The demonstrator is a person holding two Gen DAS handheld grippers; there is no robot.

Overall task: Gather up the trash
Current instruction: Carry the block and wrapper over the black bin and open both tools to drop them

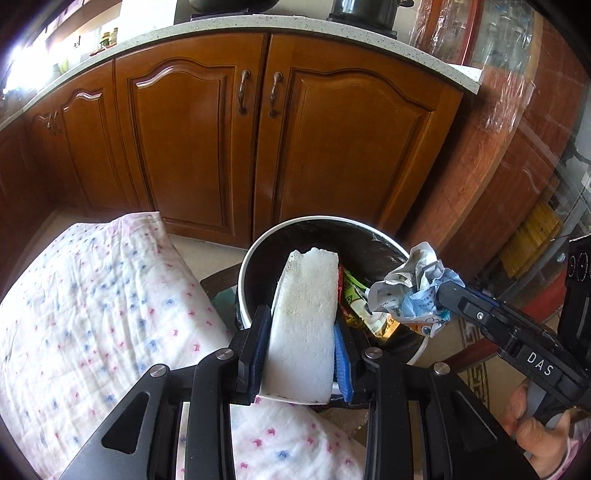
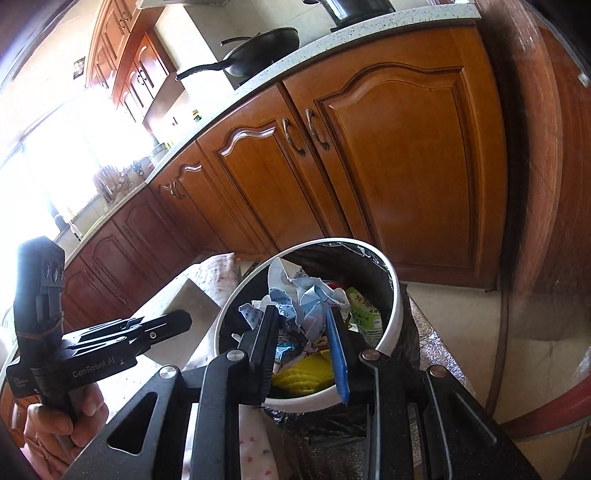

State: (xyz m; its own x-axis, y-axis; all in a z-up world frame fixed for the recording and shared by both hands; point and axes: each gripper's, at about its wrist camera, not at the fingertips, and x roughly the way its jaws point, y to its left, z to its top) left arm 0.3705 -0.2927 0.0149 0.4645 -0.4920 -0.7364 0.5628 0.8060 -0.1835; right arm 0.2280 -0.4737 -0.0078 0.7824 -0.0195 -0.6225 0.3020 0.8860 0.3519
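Note:
A white foam block (image 1: 304, 317) stands upright between the blue pads of my left gripper (image 1: 301, 321), which is shut on it just over the near rim of the white trash bin (image 1: 325, 220). The bin has a black liner and holds green and yellow wrappers (image 1: 354, 295). My right gripper (image 2: 303, 314) is shut on a crumpled white-and-blue paper wad (image 2: 306, 302), held above the bin (image 2: 392, 314) opening. In the left wrist view this wad (image 1: 406, 288) hangs over the bin's right rim from the right gripper (image 1: 445, 295). The left gripper (image 2: 173, 325) also shows at the left of the right wrist view.
Brown wooden cabinet doors (image 1: 192, 147) under a speckled countertop (image 1: 258, 27) stand right behind the bin. A white cloth with pink and blue stars (image 1: 92, 295) covers the surface to the left. A plastic-wrapped wooden piece (image 1: 509, 147) rises on the right. A black wok (image 2: 258, 51) sits on the counter.

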